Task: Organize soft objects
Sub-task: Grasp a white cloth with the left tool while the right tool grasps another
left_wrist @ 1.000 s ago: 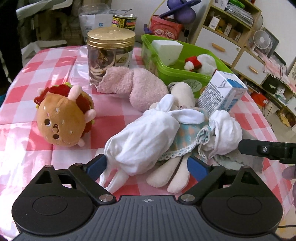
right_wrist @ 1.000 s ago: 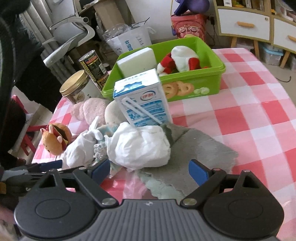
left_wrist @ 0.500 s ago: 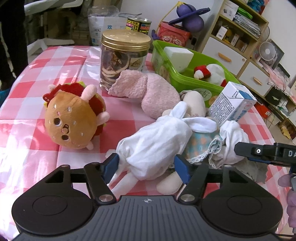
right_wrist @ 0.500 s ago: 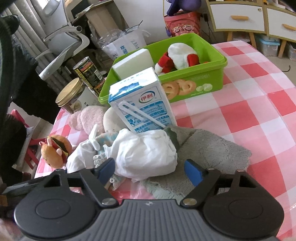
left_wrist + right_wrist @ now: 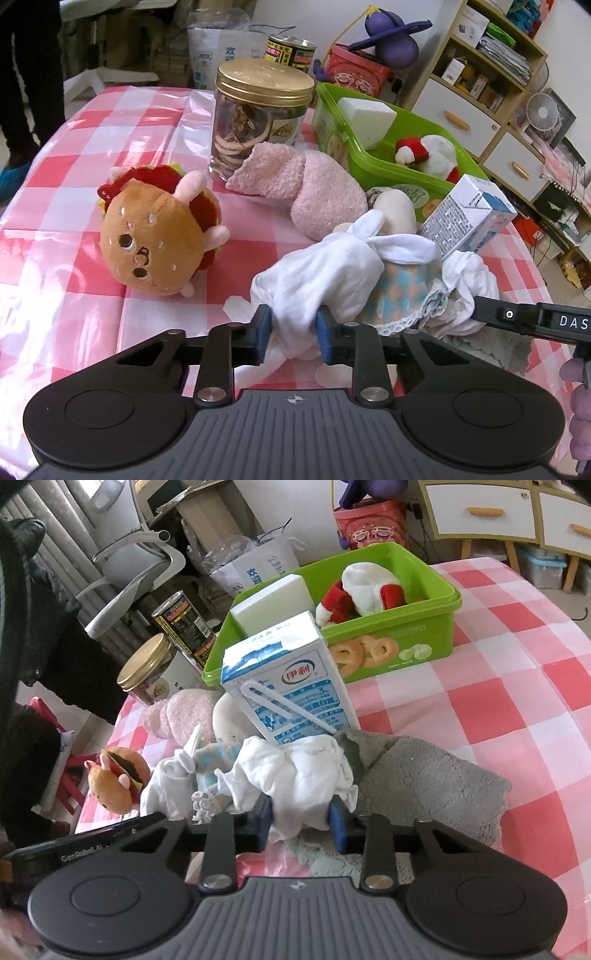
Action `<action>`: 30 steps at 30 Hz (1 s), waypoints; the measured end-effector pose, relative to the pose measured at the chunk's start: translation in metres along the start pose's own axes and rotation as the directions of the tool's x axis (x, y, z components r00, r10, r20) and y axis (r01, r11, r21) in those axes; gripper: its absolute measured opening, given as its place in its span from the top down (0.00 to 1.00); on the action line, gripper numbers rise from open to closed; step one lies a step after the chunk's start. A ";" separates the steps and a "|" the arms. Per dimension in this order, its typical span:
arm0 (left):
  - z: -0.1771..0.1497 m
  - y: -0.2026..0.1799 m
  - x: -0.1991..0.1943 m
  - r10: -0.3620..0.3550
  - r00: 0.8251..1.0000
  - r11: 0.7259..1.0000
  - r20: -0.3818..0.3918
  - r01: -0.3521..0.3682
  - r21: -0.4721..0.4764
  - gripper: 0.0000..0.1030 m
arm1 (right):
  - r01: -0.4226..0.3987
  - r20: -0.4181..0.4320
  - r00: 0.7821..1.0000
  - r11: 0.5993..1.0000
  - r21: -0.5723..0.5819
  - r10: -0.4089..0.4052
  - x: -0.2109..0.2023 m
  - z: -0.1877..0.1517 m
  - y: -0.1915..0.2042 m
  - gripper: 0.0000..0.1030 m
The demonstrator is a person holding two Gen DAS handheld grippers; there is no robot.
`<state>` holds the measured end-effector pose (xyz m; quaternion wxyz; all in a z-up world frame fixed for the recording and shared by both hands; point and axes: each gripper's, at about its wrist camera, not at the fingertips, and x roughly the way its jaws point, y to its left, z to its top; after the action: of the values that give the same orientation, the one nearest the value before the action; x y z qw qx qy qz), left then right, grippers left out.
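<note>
A rag doll in white cloth with a blue dress [image 5: 402, 288] lies on the checked tablecloth. My left gripper [image 5: 293, 332] is shut on the doll's white sleeve [image 5: 325, 273]. My right gripper [image 5: 301, 821] is shut on the doll's other white bundle [image 5: 295, 771]. A burger plush [image 5: 159, 236] lies to the left, also in the right wrist view [image 5: 114, 775]. A pink fuzzy sock [image 5: 306, 184] lies behind the doll. The green bin [image 5: 417, 627] holds a white sponge block [image 5: 273, 602] and a red-and-white plush [image 5: 365, 590].
A milk carton [image 5: 291, 698] stands right behind the doll. A gold-lidded jar [image 5: 258, 114] and a tin can [image 5: 291, 51] stand at the back. A grey towel [image 5: 432, 775] lies under and right of the doll. Shelves and drawers stand beyond the table.
Both grippers have closed from wide open onto the doll's white cloth, the left on one sleeve and the right on the other bundle.
</note>
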<state>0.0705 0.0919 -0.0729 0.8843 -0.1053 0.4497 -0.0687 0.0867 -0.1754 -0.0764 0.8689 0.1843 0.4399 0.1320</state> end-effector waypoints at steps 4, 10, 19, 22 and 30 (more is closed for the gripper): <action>0.001 -0.001 -0.002 -0.002 1.000 1.000 0.002 0.002 -0.002 0.85 | -0.018 0.003 1.000 1.000 0.010 0.018 -0.006 0.002 -0.003 1.00; 0.002 -0.007 -0.008 -0.014 1.000 1.000 0.006 0.014 0.004 0.87 | -0.034 0.009 0.999 0.999 0.030 0.034 -0.015 0.005 -0.008 1.00; 0.005 -0.017 -0.021 -0.043 0.999 0.999 0.025 0.043 0.000 0.88 | -0.074 0.028 0.997 0.989 0.131 0.071 -0.038 0.011 -0.030 1.00; 0.006 -0.021 -0.023 -0.046 0.999 0.999 0.029 0.045 0.005 0.88 | -0.080 0.052 0.996 0.985 0.153 0.073 -0.046 0.013 -0.036 1.00; 0.011 -0.028 -0.032 -0.056 0.997 0.998 0.054 0.057 -0.008 0.89 | -0.097 0.098 0.992 0.976 0.195 0.079 -0.062 0.019 -0.046 1.00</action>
<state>0.0600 0.0732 -0.0342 0.8933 -0.1237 0.4228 -0.0886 0.0697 -0.2451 -0.0419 0.8582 0.2956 0.4030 0.1173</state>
